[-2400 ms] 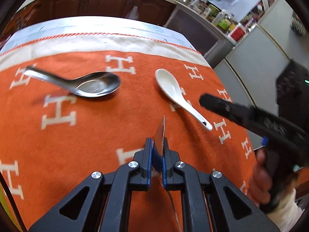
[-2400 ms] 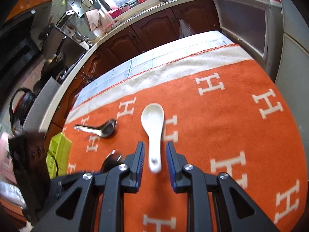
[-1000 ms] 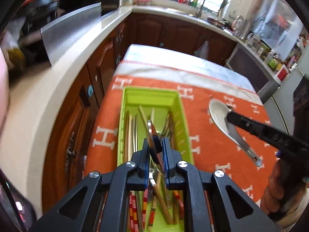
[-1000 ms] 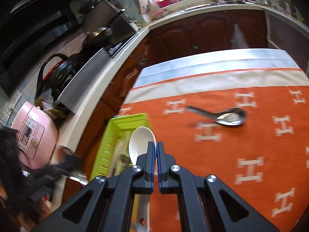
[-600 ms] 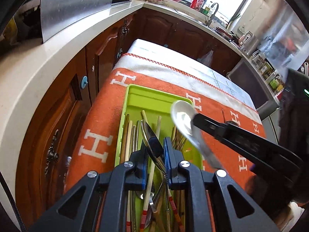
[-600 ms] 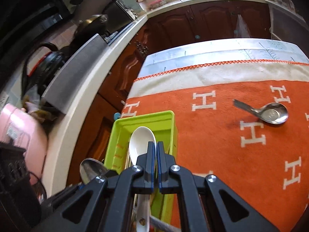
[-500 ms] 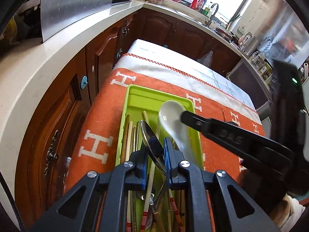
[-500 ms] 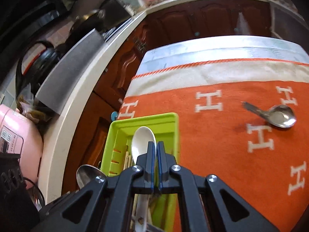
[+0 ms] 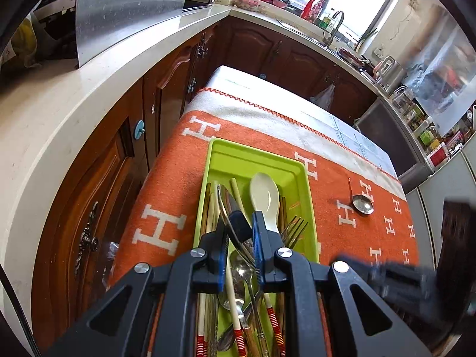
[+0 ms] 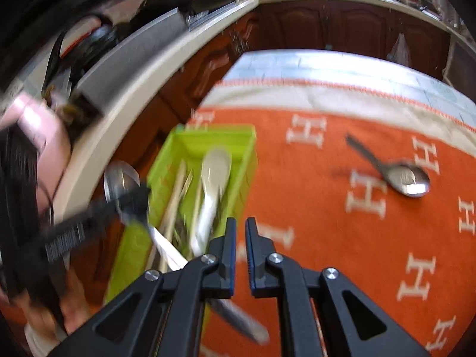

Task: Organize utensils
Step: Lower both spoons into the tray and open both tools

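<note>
Left gripper (image 9: 240, 223) clamps a steel spoon (image 9: 229, 205) over the green tray (image 9: 300, 175). Right gripper (image 10: 240, 232) narrowly open, empty; white spoon (image 9: 264, 196) lies in tray.

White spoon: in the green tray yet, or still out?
In. The white spoon lies in the green tray on the other utensils; nothing sits between the right gripper's parted jaws.
</note>
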`<state>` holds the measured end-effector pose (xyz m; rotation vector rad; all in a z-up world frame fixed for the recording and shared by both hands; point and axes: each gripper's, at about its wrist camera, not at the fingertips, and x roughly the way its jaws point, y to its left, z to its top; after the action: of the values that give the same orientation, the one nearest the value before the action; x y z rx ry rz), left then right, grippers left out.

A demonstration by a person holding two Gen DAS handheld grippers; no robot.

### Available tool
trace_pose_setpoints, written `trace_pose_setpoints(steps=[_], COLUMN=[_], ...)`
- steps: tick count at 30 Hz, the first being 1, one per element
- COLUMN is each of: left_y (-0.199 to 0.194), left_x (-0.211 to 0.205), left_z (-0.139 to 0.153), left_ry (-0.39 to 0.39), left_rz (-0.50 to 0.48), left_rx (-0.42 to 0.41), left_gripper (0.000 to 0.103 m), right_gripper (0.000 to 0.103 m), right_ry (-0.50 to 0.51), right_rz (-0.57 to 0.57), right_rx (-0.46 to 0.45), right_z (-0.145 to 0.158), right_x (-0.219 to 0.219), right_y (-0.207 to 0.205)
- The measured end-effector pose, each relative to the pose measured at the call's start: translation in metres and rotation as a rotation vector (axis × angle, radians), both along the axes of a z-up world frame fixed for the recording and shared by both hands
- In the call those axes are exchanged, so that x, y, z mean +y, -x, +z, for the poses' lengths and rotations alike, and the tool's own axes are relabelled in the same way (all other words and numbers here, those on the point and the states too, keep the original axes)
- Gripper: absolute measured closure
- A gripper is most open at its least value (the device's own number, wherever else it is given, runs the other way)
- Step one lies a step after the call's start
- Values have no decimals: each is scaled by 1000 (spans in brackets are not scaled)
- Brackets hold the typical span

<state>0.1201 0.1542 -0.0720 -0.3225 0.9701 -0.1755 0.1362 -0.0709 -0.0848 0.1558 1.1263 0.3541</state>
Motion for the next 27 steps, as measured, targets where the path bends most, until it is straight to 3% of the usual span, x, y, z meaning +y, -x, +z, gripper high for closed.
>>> trace_pose_setpoints(steps=[9,18,21,27], left_y=[-1,8,12,21], left_x=[-14,-29,-37,-40], left_z=[10,-3,-12,-24], left_ry=[-72,-162,-193,-179], left_rz=[-15,-94,-125,-144], left_rx=[-14,18,42,87], left_gripper=[93,95,95,95], right_gripper=[96,95,95,95], right_ry=[-72,-72,-79,-101], right_rz=[120,281,282,237], right_rx=[101,68,70,63], right_z=[-9,5,4,7], right_x=[4,38,39,23], right_y=[37,77,77,74])
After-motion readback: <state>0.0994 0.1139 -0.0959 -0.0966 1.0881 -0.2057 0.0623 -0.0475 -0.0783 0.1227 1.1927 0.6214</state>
